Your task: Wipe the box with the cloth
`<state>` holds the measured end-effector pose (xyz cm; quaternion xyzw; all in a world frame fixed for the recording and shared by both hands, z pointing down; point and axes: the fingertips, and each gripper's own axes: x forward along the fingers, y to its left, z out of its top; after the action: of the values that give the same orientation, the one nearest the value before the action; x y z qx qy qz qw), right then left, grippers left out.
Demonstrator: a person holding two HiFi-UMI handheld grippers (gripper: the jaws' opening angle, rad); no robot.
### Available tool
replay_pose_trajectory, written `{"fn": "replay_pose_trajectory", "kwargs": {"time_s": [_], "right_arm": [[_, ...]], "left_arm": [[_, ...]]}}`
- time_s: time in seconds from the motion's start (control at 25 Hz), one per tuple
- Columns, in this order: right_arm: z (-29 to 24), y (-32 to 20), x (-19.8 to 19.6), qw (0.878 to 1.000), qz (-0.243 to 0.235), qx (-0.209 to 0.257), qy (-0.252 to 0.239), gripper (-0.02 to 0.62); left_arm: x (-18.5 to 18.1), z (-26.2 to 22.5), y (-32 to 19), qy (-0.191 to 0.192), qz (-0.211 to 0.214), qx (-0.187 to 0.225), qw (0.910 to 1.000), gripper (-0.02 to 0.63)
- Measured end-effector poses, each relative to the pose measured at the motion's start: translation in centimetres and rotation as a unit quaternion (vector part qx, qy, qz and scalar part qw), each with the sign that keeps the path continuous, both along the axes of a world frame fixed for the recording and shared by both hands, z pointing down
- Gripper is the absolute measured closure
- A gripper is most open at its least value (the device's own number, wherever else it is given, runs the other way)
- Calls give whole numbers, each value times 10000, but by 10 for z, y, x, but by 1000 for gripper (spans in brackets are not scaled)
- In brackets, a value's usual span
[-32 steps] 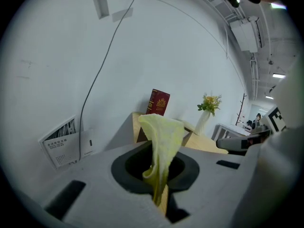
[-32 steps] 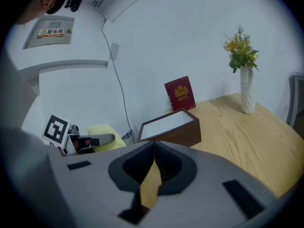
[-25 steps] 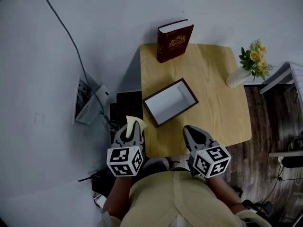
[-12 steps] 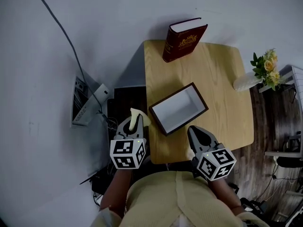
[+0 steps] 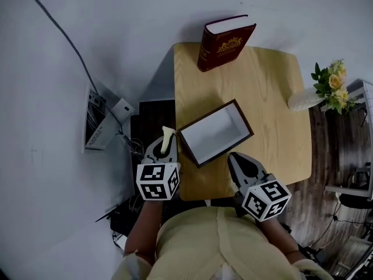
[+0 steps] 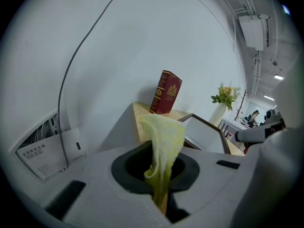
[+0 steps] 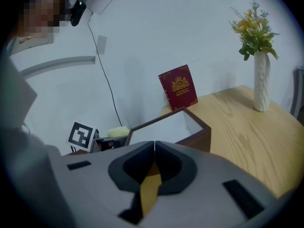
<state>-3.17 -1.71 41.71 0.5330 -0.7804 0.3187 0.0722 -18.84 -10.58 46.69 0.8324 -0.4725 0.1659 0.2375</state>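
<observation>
An open brown box (image 5: pixel 214 132) with a white inside lies tilted on the wooden table (image 5: pixel 274 98); it shows too in the left gripper view (image 6: pixel 205 132) and the right gripper view (image 7: pixel 168 126). My left gripper (image 5: pixel 166 142) is shut on a yellow cloth (image 5: pixel 168 137) that sticks up between its jaws (image 6: pixel 162 141), just left of the box's near-left corner. My right gripper (image 5: pixel 235 159) is shut with nothing in it, just off the box's near side, jaws meeting in front of the box (image 7: pixel 154 144).
A dark red book (image 5: pixel 224 44) stands upright at the table's far edge. A white vase with yellow flowers (image 5: pixel 320 89) stands at the right edge. Left of the table, a cable and a white device (image 5: pixel 99 121) sit against the wall.
The view has shifted slightly. My left gripper with the cloth has moved a little closer to the box's near-left corner. The right gripper stays beside the box's near side.
</observation>
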Motion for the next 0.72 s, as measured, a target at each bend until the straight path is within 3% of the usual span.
{"fn": "replay_pose_trajectory", "kwargs": {"time_s": [0.72], "right_arm": [[4,-4,15,9991,-409,-12,-150,565]], "left_arm": [[16,-10,23,6,-40,-8,10000,582]]}}
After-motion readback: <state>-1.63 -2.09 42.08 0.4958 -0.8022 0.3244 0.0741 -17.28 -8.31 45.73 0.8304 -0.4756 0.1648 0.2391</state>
